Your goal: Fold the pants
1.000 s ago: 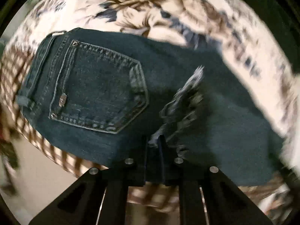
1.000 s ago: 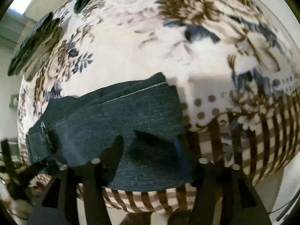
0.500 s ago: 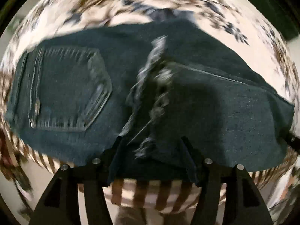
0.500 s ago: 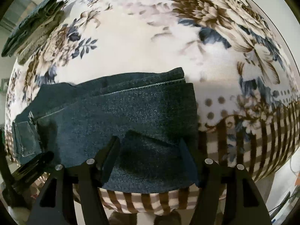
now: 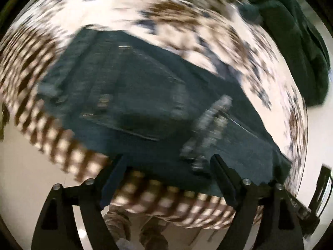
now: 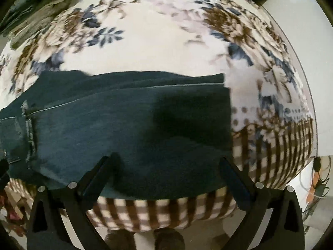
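Nothing in either view serves as a container; everything lies straight on a floral blanket (image 6: 158, 48) with a brown-and-white checked border (image 6: 145, 210) along its near edge.

In the left wrist view, much smeared by motion, the dark jeans (image 5: 133, 95) lie folded on the blanket near the checked border. Their long axis runs from upper left to lower right in this picture. The waistband end with a back pocket (image 5: 133, 104) sits at the left; a frayed hem (image 5: 210, 125) lies across the top layer towards the right. The left gripper (image 5: 166, 170) hangs over the near edge of the denim, its jaws apart and opening, with no cloth pinched between them. A dark green garment (image 5: 299, 48) lies at the upper right, well apart from the jeans.

In the right wrist view the jeans (image 6: 124, 129) stretch nearly level across the picture, with the frayed hem at the far left and a straight folded edge at the right. The right gripper (image 6: 168, 170) points down over the near edge, jaws wide and opening, pressing on nothing. A stack of folded clothes (image 6: 35, 8) lies at the upper left corner of the blanket. Shoes (image 6: 143, 239) show on the floor below.
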Available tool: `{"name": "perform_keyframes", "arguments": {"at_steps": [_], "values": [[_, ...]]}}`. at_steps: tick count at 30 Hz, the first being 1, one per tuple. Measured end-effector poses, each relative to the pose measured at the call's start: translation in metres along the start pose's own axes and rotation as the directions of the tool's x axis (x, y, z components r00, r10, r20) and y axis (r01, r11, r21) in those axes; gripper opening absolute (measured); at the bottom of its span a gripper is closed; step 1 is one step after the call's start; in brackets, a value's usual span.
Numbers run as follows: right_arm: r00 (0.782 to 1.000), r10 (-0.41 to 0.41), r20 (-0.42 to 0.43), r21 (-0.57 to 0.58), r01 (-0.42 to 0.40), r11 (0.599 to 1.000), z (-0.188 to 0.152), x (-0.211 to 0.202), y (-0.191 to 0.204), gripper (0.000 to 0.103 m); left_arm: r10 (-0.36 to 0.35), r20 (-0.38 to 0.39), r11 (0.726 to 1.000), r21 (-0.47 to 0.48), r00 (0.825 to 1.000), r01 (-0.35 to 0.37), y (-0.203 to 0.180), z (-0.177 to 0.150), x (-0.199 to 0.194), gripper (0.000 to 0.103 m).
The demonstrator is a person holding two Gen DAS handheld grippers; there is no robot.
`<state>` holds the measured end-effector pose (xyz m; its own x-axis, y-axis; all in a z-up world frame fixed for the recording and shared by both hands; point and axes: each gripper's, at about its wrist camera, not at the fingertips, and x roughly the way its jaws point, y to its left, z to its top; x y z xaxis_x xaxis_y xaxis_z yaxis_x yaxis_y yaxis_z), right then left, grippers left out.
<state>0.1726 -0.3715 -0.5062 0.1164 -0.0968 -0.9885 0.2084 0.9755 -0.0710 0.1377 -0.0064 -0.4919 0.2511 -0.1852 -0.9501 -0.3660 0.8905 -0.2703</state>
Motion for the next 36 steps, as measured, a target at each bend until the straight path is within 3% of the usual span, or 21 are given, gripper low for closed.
{"name": "perform_keyframes", "arguments": {"at_steps": [3,5,9,13,15,16,18,20,22,24,26,28,29,30,32,36], "values": [[0.999,0.04,-0.017,0.006,-0.04,0.999,-0.004,0.002,0.009,0.103,-0.006,0.05,0.992,-0.128,0.999,0.013,0.034,0.0,-0.006,0.082],[0.998,0.052,-0.038,0.008,-0.052,0.999,-0.005,0.008,0.013,0.103,-0.017,0.086,0.972,-0.23,0.996,0.037,0.061,0.004,-0.006,0.082],[0.996,0.016,-0.083,-0.005,-0.016,1.0,-0.006,0.024,0.02,0.103,-0.047,0.144,0.903,-0.417,0.989,0.103,0.11,0.007,0.005,0.081],[0.995,-0.01,-0.1,-0.017,0.008,1.0,-0.005,0.031,0.025,0.103,-0.063,0.17,0.861,-0.49,0.983,0.139,0.13,0.02,0.023,0.076],[0.994,-0.019,-0.111,-0.021,0.017,1.0,-0.005,0.035,0.028,0.103,-0.09,0.184,0.865,-0.474,0.979,0.168,0.129,0.031,0.031,0.048],[0.993,-0.021,-0.117,-0.019,0.019,1.0,-0.005,0.036,0.029,0.103,-0.094,0.19,0.874,-0.454,0.977,0.172,0.128,0.038,0.033,0.046],[0.991,-0.028,-0.13,-0.012,0.027,1.0,-0.004,0.04,0.031,0.103,-0.117,0.204,0.886,-0.42,0.972,0.195,0.127,0.045,0.041,0.034],[0.989,-0.04,-0.14,-0.006,0.039,0.999,-0.002,0.042,0.033,0.103,-0.114,0.213,0.901,-0.39,0.97,0.191,0.126,0.046,0.042,0.034],[0.987,-0.053,-0.149,-0.001,0.053,0.999,0.001,0.045,0.035,0.103,-0.131,0.224,0.899,-0.384,0.966,0.211,0.127,0.046,0.045,0.037],[0.986,-0.06,-0.159,0.014,0.063,0.998,0.004,0.047,0.036,0.103,-0.174,0.228,0.872,-0.416,0.958,0.258,0.138,0.046,0.057,0.063],[0.983,-0.066,-0.171,0.028,0.072,0.997,0.007,0.05,0.037,0.103,-0.234,0.237,0.843,-0.434,0.943,0.318,0.147,0.049,0.068,0.069],[0.982,-0.07,-0.177,0.035,0.077,0.996,0.013,0.053,0.04,0.103,-0.242,0.235,0.843,-0.429,0.941,0.324,0.147,0.057,0.069,0.069],[0.981,-0.075,-0.179,0.037,0.083,0.996,0.013,0.053,0.042,0.103,-0.236,0.242,0.85,-0.418,0.941,0.321,0.144,0.059,0.066,0.062],[0.981,-0.077,-0.18,0.037,0.085,0.996,0.014,0.053,0.043,0.103,-0.229,0.263,0.861,-0.395,0.937,0.321,0.14,0.06,0.059,0.043],[0.98,-0.082,-0.18,0.04,0.091,0.995,0.015,0.053,0.045,0.103,-0.238,0.29,0.879,-0.342,0.927,0.332,0.132,0.062,0.047,0.027],[0.984,-0.069,-0.167,0.045,0.078,0.996,0.016,0.052,0.047,0.103,-0.223,0.375,0.945,-0.142,0.9,0.293,0.093,0.064,-0.006,0.024]]}}
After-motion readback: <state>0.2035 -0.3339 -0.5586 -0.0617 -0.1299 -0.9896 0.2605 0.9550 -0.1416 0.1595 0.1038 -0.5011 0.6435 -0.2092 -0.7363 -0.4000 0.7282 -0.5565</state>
